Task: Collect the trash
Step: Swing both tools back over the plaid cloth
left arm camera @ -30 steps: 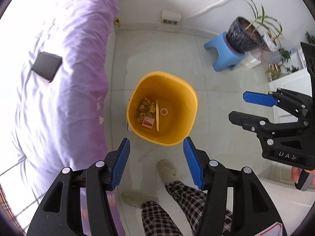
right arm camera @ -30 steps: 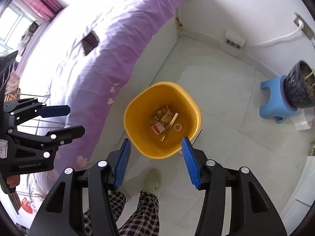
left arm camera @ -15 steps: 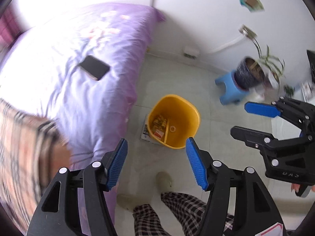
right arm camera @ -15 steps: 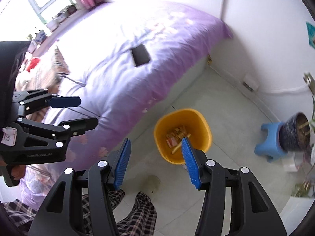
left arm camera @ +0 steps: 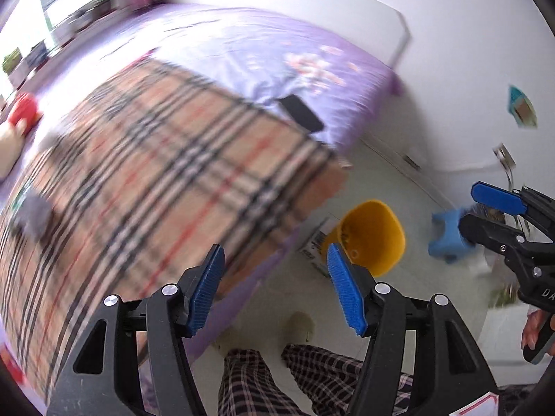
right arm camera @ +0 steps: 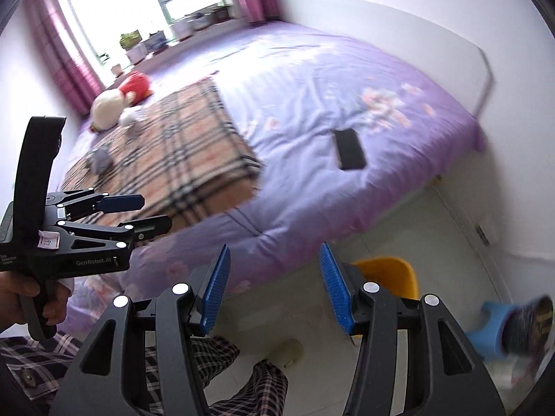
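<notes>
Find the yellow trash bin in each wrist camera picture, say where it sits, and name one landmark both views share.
Left wrist: yellow trash bin lies right of centre on the floor, just beyond the right fingertip.
Right wrist: yellow trash bin lies lower right, partly hidden behind the right finger.
Shared landmark: black phone on the purple bedsheet.

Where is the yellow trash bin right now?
The yellow trash bin stands on the floor beside the foot of the purple bed, with the blue stool to its right in the left wrist view.
</notes>
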Demonstrator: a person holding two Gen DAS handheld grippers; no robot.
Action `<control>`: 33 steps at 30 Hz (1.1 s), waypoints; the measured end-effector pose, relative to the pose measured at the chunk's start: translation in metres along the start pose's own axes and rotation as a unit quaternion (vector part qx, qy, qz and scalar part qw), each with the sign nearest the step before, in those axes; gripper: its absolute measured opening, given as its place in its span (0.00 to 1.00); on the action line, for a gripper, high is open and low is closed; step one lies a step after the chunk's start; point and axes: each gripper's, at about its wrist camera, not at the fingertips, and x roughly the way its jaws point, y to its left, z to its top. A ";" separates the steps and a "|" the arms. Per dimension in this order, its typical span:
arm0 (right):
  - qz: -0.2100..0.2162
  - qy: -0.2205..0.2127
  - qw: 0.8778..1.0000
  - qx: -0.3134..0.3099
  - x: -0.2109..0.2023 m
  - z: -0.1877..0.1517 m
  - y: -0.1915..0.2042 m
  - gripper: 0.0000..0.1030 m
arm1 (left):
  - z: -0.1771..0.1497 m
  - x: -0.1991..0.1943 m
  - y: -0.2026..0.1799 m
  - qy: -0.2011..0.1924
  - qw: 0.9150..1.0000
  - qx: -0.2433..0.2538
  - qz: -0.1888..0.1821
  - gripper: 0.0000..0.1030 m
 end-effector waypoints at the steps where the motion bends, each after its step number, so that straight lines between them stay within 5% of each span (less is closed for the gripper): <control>1: 0.006 0.001 1.000 -0.007 0.001 0.003 0.005 0.53 | -0.004 -0.004 0.009 -0.003 1.000 -0.015 0.006 0.60; 11: 0.045 0.013 0.996 -0.070 0.013 0.022 0.056 0.53 | -0.036 -0.032 0.082 -0.019 0.992 -0.122 0.037 0.61; 21: 0.086 0.025 0.989 -0.113 0.040 0.044 0.134 0.54 | -0.067 -0.061 0.181 -0.035 0.974 -0.209 0.075 0.62; 33: 0.108 0.022 0.985 -0.132 0.109 0.075 0.233 0.74 | -0.078 -0.065 0.300 -0.039 0.958 -0.261 0.112 0.76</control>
